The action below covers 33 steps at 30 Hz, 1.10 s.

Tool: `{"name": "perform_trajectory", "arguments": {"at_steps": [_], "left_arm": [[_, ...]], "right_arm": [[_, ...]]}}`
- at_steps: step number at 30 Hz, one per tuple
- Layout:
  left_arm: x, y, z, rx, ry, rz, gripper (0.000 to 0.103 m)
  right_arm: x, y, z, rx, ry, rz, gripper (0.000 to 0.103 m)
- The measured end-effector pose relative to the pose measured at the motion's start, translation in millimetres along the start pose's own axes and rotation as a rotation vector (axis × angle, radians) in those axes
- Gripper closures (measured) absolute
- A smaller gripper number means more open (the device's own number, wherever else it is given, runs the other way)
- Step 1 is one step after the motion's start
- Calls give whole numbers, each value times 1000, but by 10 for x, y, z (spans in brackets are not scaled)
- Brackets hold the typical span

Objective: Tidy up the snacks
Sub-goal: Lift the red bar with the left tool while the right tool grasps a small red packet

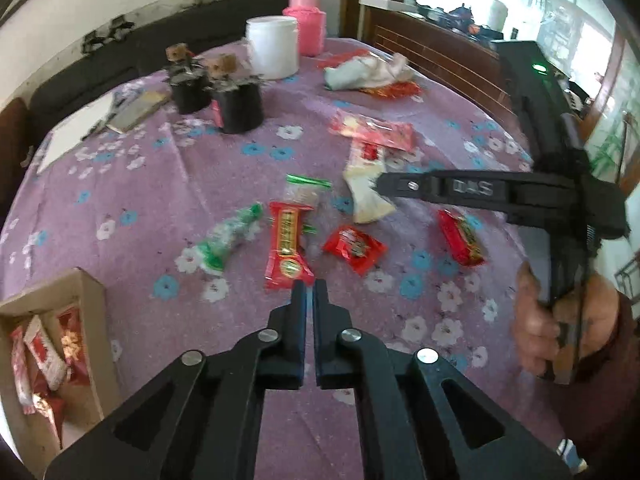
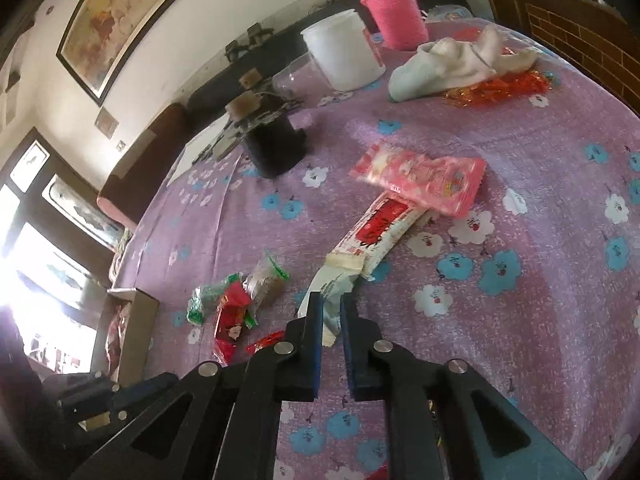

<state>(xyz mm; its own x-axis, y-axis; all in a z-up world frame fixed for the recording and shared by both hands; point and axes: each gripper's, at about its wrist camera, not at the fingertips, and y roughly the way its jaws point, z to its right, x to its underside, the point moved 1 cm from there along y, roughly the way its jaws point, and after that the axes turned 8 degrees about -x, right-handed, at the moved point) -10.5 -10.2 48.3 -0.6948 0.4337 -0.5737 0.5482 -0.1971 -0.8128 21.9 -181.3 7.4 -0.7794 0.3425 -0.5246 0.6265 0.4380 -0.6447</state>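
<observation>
— What's in the cardboard box (image 1: 86,304) at about eight o'clock on the table?

— A few red and white snack packets (image 1: 44,354), piled loosely against its near wall. I can't read the wrappers. The rest of the snacks lie out on the purple flowered tablecloth (image 1: 160,184).

— And the other containers?

— Up at twelve o'clock stands a white tub (image 1: 273,46), upright, lid on; what's inside I can't tell. Just behind it, at one o'clock, a bottle in a pink knitted sleeve (image 1: 307,24). Two black pots (image 1: 224,100) sit at eleven o'clock, each with something dark and crumpled spilling over the rim.

— Where's the left gripper (image 1: 309,286)?

— Near the middle, jaws brought together with only a sliver between them. Its tips sit at the bottom seal of the long red packet (image 1: 286,246); whether they pinch that edge I can't tell.

— The right one?

— The right gripper (image 2: 331,300) is over at three o'clock, jaws nearly closed on the crinkled tail of the long white-and-red packet (image 2: 374,236), pads pressing the wrapper. A pink packet (image 2: 424,178) overlaps that packet's far end.

— Anything else loose?

— A green packet (image 1: 230,236), a small red square one (image 1: 354,248) and another red bar (image 1: 460,238), all apart from the box. A white cloth (image 2: 448,66) lies at two o'clock over some red wrappers.
</observation>
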Motion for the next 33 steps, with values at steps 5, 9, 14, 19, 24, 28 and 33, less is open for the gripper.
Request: {"name": "perform_trajectory", "arguments": {"at_steps": [5,9,14,19,24,28,33], "left_arm": [[-106,111,-268,44,-148,-9,102],[-165,267,-445,110,-256,-38,102],[-241,398,-356,133,-259,-52,102],[-329,526,-175,116,-198,-61,95],[-398,630,-70,40,-142,-36,74],[-348,743,-21,12,-104,-65,73],[-281,703,2,6,-104,-70,88]], "right_arm": [[83,60,-259,-102,-90,-51,50],[207,178,-506,-64,-211,-84,50],[315,346,-608,52,-289,-111,80],[257,252,-498,64,-222,-110,86],[195,207,-343,80,-156,-105,86],[148,178,-267,80,-128,-94,86],[108,98,-190,73,-93,-70,86]]}}
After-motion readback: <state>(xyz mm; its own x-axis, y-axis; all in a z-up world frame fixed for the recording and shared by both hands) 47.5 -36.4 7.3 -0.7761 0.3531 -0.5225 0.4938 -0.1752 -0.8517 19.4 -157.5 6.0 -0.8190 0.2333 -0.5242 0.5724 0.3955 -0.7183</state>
